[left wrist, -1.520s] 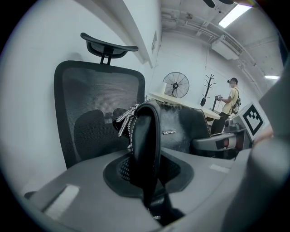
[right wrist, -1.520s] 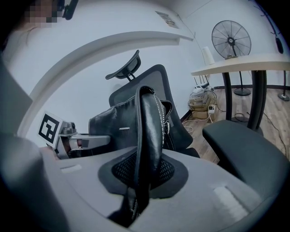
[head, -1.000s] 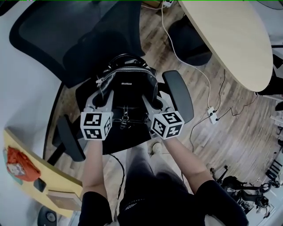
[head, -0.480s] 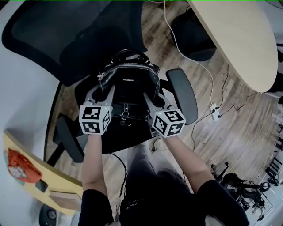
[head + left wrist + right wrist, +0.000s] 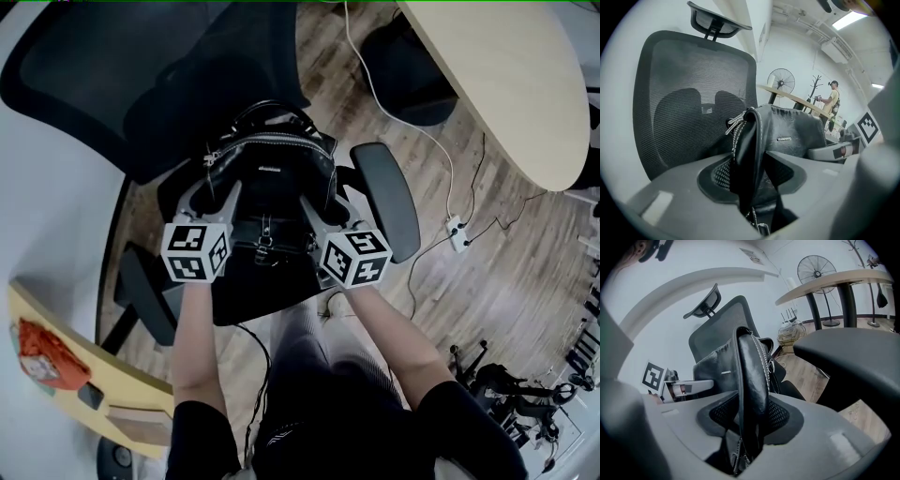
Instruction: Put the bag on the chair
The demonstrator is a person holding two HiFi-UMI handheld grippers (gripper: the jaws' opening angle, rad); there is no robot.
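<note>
black bag (image 5: 272, 187) on chair (image 5: 141, 84), armrest (image 5: 386, 199) just beside, table (image 5: 506, 84) near

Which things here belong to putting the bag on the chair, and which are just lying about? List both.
Job: bag, chair, left claw and right claw, both opening around the bag's edges.
Lying about: wooden table, power strip, orange item, fan.

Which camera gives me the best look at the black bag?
The head view. It shows the whole bag from above, on the chair. The left gripper view shows mostly one side edge, close up, with the zipper pulls. The right gripper view shows the opposite edge, also close up.
</note>
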